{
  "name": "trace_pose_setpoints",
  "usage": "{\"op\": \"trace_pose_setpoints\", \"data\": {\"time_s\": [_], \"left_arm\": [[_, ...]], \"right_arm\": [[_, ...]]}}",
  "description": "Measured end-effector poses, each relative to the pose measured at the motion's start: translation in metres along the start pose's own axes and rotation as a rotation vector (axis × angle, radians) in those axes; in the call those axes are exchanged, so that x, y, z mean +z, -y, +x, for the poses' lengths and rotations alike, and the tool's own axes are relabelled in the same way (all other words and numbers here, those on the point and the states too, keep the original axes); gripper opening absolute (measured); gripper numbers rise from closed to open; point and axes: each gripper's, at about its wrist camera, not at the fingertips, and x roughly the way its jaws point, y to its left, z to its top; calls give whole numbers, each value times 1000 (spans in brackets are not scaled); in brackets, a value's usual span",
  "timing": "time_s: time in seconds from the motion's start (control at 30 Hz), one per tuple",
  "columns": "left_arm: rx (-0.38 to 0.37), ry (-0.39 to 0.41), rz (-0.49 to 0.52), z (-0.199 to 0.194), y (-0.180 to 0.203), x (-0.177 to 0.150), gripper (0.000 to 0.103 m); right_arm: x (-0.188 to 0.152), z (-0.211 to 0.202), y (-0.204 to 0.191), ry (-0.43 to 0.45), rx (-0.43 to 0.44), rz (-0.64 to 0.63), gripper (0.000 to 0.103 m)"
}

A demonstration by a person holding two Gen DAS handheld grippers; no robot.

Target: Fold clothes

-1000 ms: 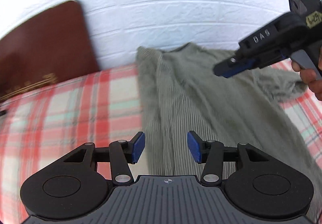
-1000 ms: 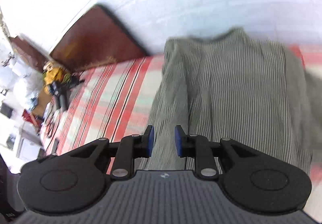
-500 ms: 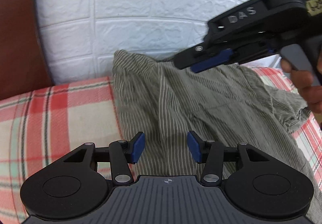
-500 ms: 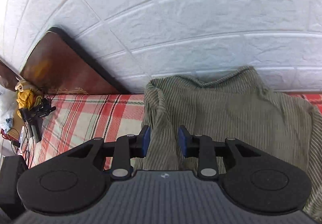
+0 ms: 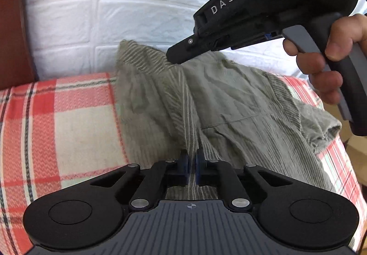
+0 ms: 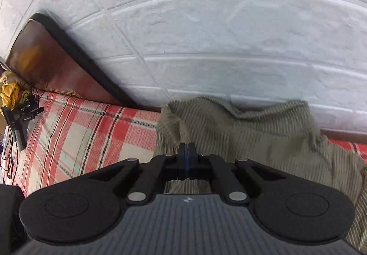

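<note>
An olive-green striped garment lies spread on a red-and-cream plaid bed cover, its far edge against the wall. My left gripper points down at the garment's middle, its jaws closing tight on a raised ridge of the cloth. In the same view a hand holds my right gripper, whose tip touches the garment's far left corner. The right wrist view shows the right gripper with its jaws closing, pads together and the garment drawn up to them.
A white brick-pattern wall runs right behind the garment. A dark brown headboard stands at the left end of the bed. A yellow cloth and a black device with cables lie beyond the bed's left edge.
Both grippers moved toward the wall end of the garment and sank onto it. The left jaws went from wide open to shut on a cloth ridge; the right jaws also shut.
</note>
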Motion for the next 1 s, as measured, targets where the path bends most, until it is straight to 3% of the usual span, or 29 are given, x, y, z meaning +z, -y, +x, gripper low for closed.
{"op": "trace_pose_setpoints", "data": {"time_s": [0.07,0.13,0.17,0.43,0.57,0.63,0.73,0.83,0.9,1.0], "left_arm": [[-2,-15,-25,2,-8,-1,8],[-3,-22,-44,5,-13,0,25],[-4,-23,-54,7,-15,0,27],[-7,-27,-80,20,-23,3,29],[-2,-29,-76,14,-24,5,31],[10,-24,-52,8,-23,6,38],[32,-18,-38,-3,-28,9,41],[51,-8,-42,-15,-35,16,41],[50,10,-40,-21,-39,26,41],[50,32,-24,-22,-42,41,43]], "right_arm": [[3,2,-2,-3,15,-12,0],[2,-5,-1,12,34,-16,2],[1,-10,0,14,45,-11,3],[-20,-8,8,-121,66,-66,5],[-15,18,6,-108,62,-22,5],[-9,33,6,-100,38,3,5],[-4,53,5,-112,20,16,6],[-3,49,6,-97,42,19,8],[-2,34,10,-67,70,34,16],[-7,-1,24,0,98,75,39]]}}
